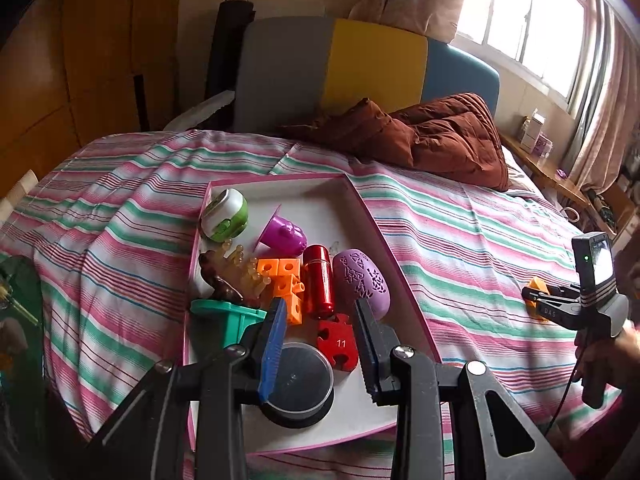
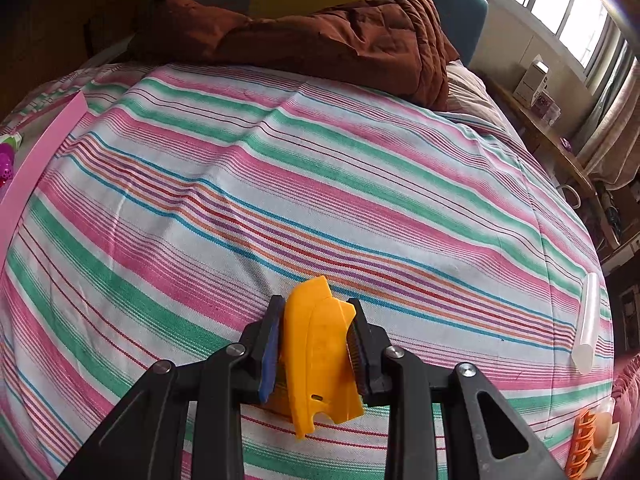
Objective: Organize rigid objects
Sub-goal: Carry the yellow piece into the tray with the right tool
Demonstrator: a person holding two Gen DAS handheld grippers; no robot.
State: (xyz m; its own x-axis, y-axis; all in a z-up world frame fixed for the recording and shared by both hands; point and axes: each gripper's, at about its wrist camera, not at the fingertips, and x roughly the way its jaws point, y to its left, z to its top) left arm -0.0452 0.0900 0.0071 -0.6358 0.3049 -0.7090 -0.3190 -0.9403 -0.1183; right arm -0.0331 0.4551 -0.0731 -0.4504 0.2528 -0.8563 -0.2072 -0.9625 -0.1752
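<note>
A pink-rimmed white tray (image 1: pixel 360 200) lies on the striped bed. It holds a red cylinder (image 1: pixel 318 280), a purple egg-shaped piece (image 1: pixel 362 280), orange linked cubes (image 1: pixel 282 276), a red "11" block (image 1: pixel 338 344), a black round lid (image 1: pixel 300 384), a teal piece (image 1: pixel 228 316), a magenta cup (image 1: pixel 284 234) and a green-white ball (image 1: pixel 224 216). My left gripper (image 1: pixel 320 312) is open and empty above the tray's near end. My right gripper (image 2: pixel 314 316) is shut on a yellow plastic piece (image 2: pixel 316 352) just over the bedsheet; it also shows in the left wrist view (image 1: pixel 538 294).
A brown quilt (image 1: pixel 420 136) lies at the head of the bed. A translucent tube (image 2: pixel 588 320) and an orange item (image 2: pixel 586 444) lie at the bed's right edge. The tray's pink rim (image 2: pixel 40 160) shows far left. A shelf with small boxes (image 1: pixel 536 132) runs under the window.
</note>
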